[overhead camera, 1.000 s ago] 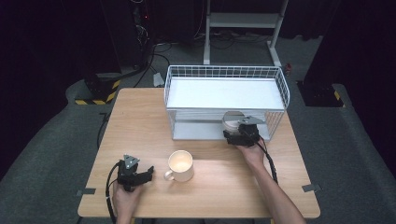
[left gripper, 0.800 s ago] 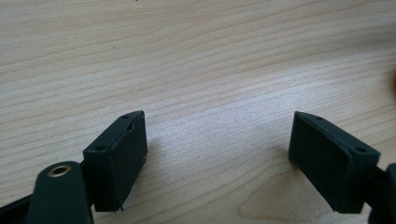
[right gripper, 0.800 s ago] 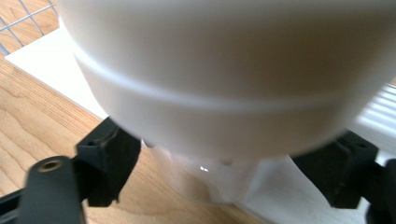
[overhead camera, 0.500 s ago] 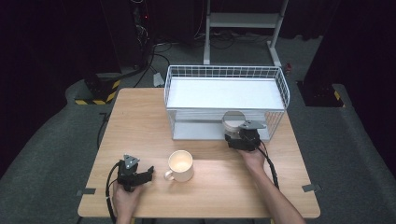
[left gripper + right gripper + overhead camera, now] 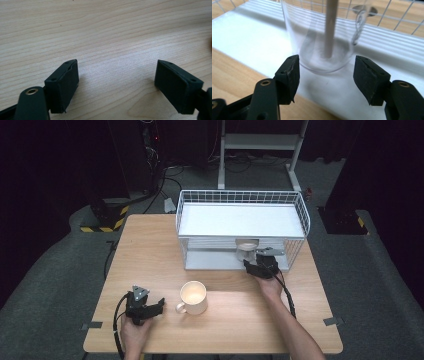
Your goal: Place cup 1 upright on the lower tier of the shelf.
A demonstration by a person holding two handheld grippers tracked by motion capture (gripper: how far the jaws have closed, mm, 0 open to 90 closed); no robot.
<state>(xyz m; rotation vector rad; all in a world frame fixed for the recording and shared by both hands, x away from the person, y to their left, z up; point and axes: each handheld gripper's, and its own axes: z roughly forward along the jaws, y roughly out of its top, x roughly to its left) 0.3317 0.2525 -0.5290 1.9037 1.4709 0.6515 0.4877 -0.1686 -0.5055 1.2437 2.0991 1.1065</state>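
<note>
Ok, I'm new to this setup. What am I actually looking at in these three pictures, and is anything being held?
There is no robot here. A person holds a hand tool with tongs in each hand. The high view looks down on the wooden table from above the person's side. The other two views come from small cameras riding on each tool, looking along its black jaws.

On the table stand a cream mug and a white wire rack with a lower shelf. The left tongs are open over bare wood, with nothing between them. The right tongs reach into the lower shelf. Their jaws have just closed on the base of a clear glass, which sits between the tips.
</note>
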